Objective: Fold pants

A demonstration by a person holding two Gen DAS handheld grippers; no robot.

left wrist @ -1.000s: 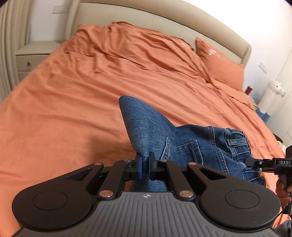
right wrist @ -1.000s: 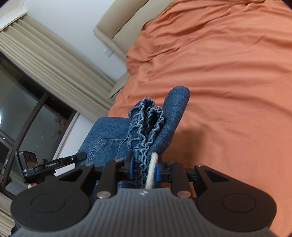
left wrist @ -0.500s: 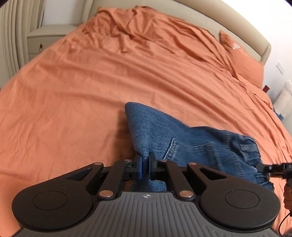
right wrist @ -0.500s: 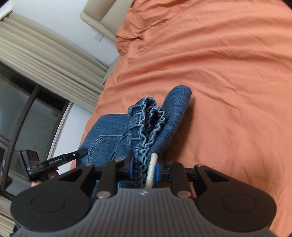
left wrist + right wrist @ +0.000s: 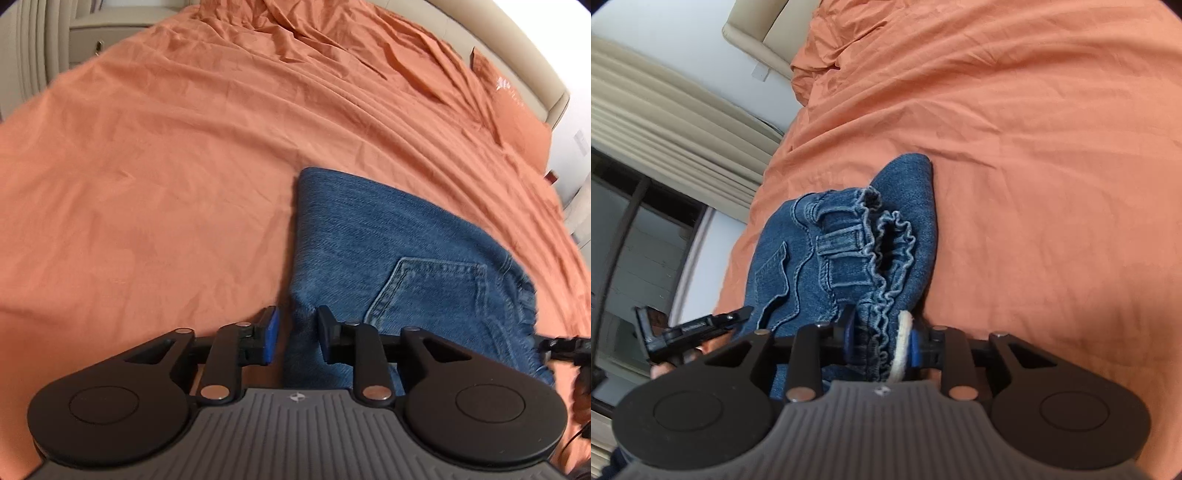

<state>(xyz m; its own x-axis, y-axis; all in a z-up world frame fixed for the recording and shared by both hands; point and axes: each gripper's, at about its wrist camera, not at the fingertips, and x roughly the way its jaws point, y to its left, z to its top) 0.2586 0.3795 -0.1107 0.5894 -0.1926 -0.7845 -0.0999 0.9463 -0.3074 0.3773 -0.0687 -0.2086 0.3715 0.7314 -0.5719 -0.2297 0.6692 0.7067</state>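
Folded blue denim pants (image 5: 388,258) lie on the orange bed sheet (image 5: 166,166), back pocket up. My left gripper (image 5: 297,334) is open, its jaws standing apart on either side of the pants' folded near corner. In the right wrist view the pants (image 5: 831,258) show their ruffled elastic waistband. My right gripper (image 5: 882,341) is shut on the waistband, low over the bed. The other gripper (image 5: 698,326) shows at the left of that view.
The bed (image 5: 1034,147) stretches wide beyond the pants, with rumpled covers and an orange pillow (image 5: 517,122) at the beige headboard (image 5: 532,55). A nightstand (image 5: 110,33) stands at the far left. Curtains and a dark window (image 5: 646,184) lie beside the bed.
Both grippers came down and laid the pants flat on the bed. My left gripper's jaws opened and let go of the folded corner. My right gripper stays shut on the waistband.
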